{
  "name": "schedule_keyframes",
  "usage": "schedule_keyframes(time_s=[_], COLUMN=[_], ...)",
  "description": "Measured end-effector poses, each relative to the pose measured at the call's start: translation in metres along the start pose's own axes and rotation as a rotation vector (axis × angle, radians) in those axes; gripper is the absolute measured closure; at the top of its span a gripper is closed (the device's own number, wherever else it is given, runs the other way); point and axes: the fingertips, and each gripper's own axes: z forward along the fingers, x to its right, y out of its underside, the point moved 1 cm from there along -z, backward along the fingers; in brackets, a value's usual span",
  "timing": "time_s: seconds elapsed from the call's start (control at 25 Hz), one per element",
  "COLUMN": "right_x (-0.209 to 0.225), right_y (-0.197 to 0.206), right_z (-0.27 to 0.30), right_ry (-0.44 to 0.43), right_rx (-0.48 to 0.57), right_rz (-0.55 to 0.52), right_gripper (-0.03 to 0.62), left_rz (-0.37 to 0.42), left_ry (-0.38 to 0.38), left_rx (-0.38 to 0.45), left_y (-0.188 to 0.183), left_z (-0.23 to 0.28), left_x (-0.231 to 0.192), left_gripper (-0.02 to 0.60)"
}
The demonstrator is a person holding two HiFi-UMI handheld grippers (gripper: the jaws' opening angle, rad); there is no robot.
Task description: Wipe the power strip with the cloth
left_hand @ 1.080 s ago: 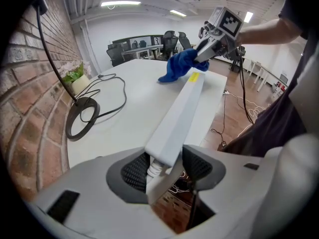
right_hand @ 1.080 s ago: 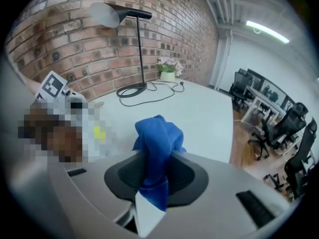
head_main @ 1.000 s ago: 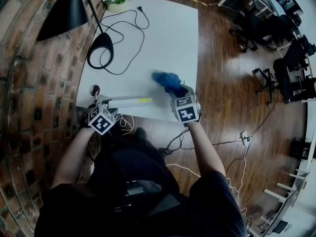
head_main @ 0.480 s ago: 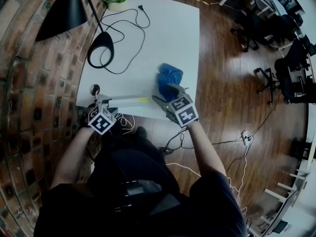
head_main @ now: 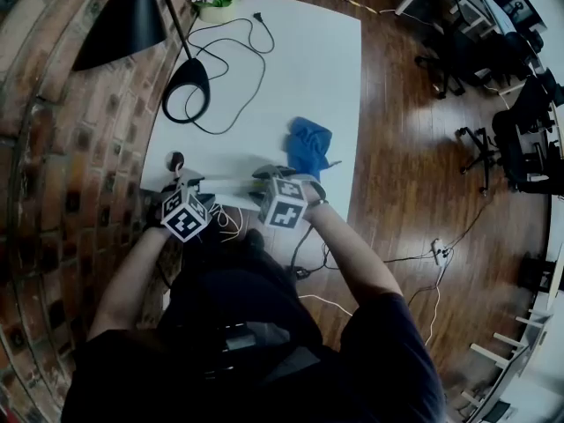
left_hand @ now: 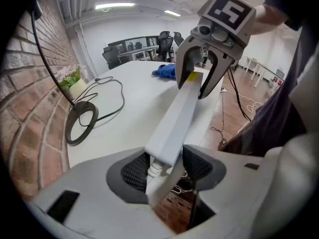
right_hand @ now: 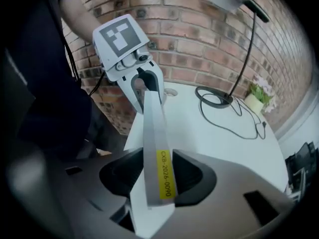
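**Strip held at both ends, cloth off to the side**

The strip (head_main: 231, 181) lies with its long axis left to right along the near edge of the desk (head_main: 291, 60). It spans from my left gripper (left_hand: 167, 171) to my right gripper (right_hand: 157, 176). Its cord end points left and its labelled end points right.

My left fingers (left_hand: 134, 172) are clenched on the cord end. The white cord stub sits right between the pads, and that end hangs just past the desk edge, with floor showing beneath it.

My right fingers (right_hand: 192, 178) have just been closing, with the far end of the strip between them. They now grasp it, one pad against each long side.

A yellow label runs lengthwise on that end, on the strip's flat upper face. It reads "CXB-2026-0090" in dark print. I can read no brand or other writing on the strip.

The blue cloth (head_main: 308, 144) lies crumpled on the desk near its right edge. It is beyond my right gripper and not touching it or the strip.
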Motion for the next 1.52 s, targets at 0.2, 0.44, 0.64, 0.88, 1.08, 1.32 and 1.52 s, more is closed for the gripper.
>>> schedule_keyframes(time_s=[0.2,0.44,0.64,0.88,1.08,1.32,1.52], right_x=[0.004,0.034,0.047,0.043,0.041,0.016,0.008], right_y=[-0.009,-0.026,-0.032,-0.017,-0.008,-0.002,-0.002], right_z=[0.004,0.001,0.001,0.014,0.022,0.020,0.012], right_ry=[0.112,0.382,0.542,0.577,0.567,0.495,0.473], right_rx=[0.013,-0.018,-0.052,-0.072,-0.072,-0.006,0.050], right_rz=[-0.075,-0.334,-0.508,-0.469,-0.361,-0.213,-0.089], right_gripper=[0.410,0.411,0.411,0.413,0.347,0.319,0.319], left_rz=[-0.057,-0.270,-0.271,-0.172,-0.067,0.018,-0.006], left_ry=[-0.009,-0.025,-0.013,-0.037,-0.095,-0.075,-0.056], left_rx=[0.101,0.314,0.356,0.269,0.240,0.199,0.168], left_y=[0.002,-0.016,-0.043,-0.045,-0.045,-0.036,-0.023], left_z=[-0.013,-0.053,-0.058,-0.040,-0.035,-0.032,-0.019], left_x=[-0.014,-0.055,-0.062,-0.048,-0.045,-0.021,-0.008], left_gripper=[0.362,0.360,0.366,0.487,0.476,0.477,0.515])
